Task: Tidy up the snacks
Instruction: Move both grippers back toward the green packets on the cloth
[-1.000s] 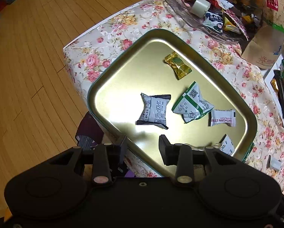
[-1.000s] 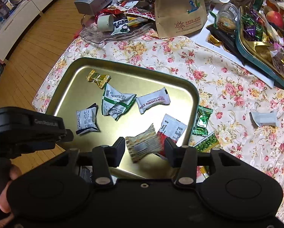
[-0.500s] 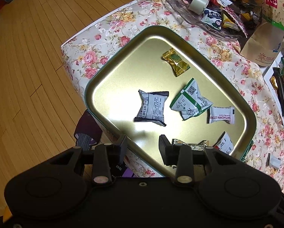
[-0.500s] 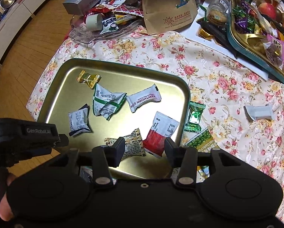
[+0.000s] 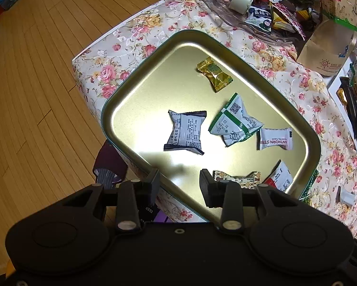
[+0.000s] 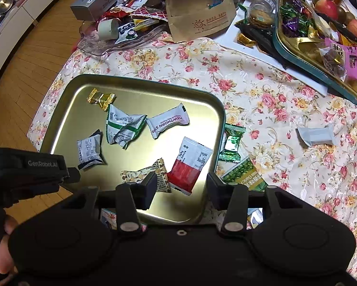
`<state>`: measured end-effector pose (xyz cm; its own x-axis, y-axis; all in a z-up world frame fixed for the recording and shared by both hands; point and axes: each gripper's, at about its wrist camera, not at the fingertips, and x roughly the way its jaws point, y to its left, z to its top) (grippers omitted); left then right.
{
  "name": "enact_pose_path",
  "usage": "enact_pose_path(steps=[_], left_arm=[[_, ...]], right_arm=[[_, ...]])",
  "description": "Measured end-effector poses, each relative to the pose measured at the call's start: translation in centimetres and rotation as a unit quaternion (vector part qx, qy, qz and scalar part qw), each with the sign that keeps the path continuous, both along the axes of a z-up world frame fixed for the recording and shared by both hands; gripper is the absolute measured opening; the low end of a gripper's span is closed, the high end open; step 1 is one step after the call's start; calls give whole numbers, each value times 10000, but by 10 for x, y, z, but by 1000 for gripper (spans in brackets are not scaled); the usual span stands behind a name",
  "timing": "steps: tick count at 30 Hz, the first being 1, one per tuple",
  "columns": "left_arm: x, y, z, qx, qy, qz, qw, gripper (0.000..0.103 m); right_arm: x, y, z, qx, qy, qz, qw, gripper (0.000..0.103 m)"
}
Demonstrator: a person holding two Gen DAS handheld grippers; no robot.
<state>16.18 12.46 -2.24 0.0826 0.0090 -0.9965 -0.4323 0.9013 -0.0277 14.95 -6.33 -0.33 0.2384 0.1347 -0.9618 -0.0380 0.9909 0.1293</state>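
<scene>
A gold tin tray (image 6: 59,128) (image 5: 135,109) lies on the floral tablecloth and holds several wrapped snacks: a gold candy (image 6: 101,98), a green-and-white pack (image 6: 123,126), a white hawthorn strip (image 6: 167,122), a grey-and-black pack (image 6: 90,150), a red-and-white pack (image 6: 190,164) and a beige patterned pack (image 6: 145,174). My right gripper (image 6: 181,186) is open and empty above the tray's near edge. My left gripper (image 5: 178,183) is open and empty over the tray's near-left edge.
Outside the tray's right edge lie a green candy (image 6: 233,143), a green pack (image 6: 244,175) and a grey wrapper (image 6: 317,135). A brown paper bag (image 6: 200,9), a clear dish of snacks (image 6: 121,31) and a second full tray (image 6: 321,47) stand behind. The wooden floor drops off left.
The beige patterned pack left my right gripper and now lies in the tray. My right gripper has pulled back and up. My left gripper has barely moved.
</scene>
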Motion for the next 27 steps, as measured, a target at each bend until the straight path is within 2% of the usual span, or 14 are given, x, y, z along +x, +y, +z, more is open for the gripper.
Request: enact_pose_path(steps=[27], left_arm=[[0,-54,-5,-50,41,-548,9985,46]], right_arm=[[-16,-44,-1,-158,76,-332,9993,48]])
